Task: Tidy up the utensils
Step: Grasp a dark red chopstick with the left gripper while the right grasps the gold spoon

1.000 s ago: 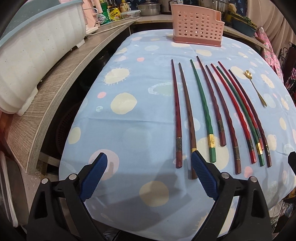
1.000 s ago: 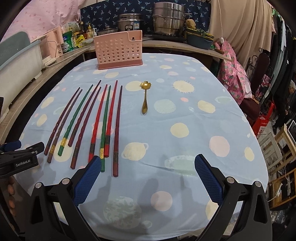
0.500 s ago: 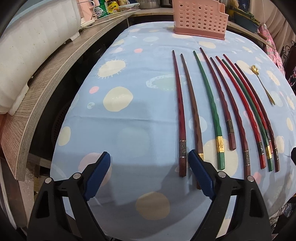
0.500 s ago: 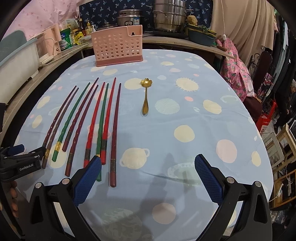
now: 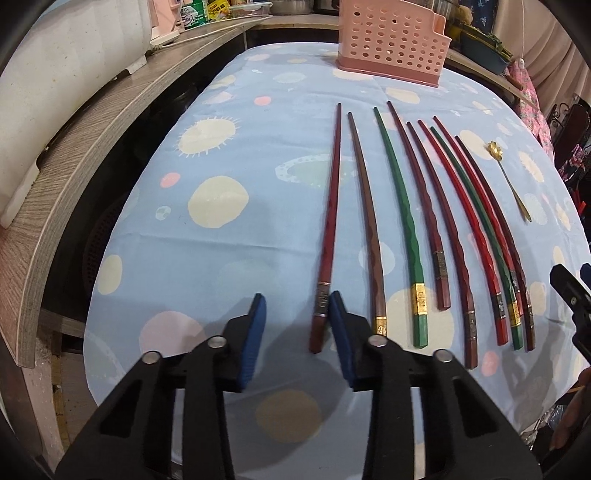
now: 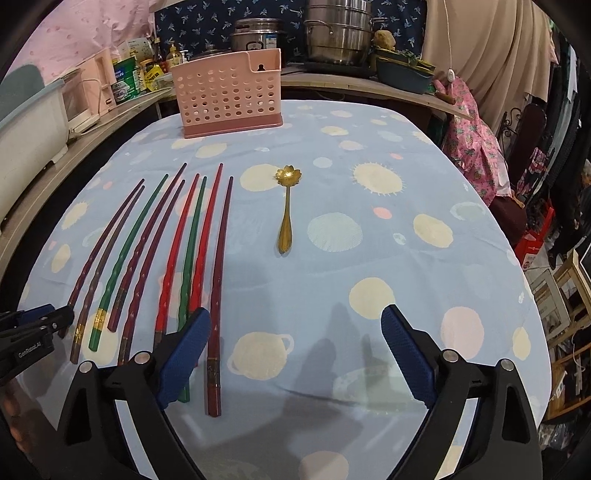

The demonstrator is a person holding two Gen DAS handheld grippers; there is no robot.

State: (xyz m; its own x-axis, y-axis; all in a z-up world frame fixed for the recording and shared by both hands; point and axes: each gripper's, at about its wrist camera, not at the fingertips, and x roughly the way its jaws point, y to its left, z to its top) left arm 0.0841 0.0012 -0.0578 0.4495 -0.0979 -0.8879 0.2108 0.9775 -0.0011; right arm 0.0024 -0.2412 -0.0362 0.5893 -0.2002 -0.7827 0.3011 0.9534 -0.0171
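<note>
Nine chopsticks lie side by side on a bench (image 5: 155, 236) covered with a pale blue cloth dotted in cream and pink, their thick ends toward the cameras. The left tongs (image 5: 297, 314) hang low over the near edge, jaws spread partway, with the butt of the leftmost dark red chopstick (image 5: 327, 229) lying between the blue pads; whether the right pad (image 5: 341, 332) touches the stick cannot be told. Just beside it lies a brown chopstick (image 5: 367, 229) with a gold band, then a green chopstick (image 5: 404, 221), also gold-banded, followed by further dark red, bright red and green sticks that crowd closer together toward the right.

The right tongs (image 6: 295, 332) hover with jaws spread wide and nothing between them; the left pad (image 6: 184, 354) stands over the ends of the rightmost sticks, and the outermost dark red chopstick (image 6: 219, 280) lies just inside it. A gold spoon (image 6: 287, 206) with a flower-shaped bowl lies apart, to the right of the row. A pink perforated utensil holder (image 6: 229, 96) stands upright at the far edge of the cloth, well apart from the sticks. Steel pots (image 6: 338, 31) sit on the counter behind it.
</note>
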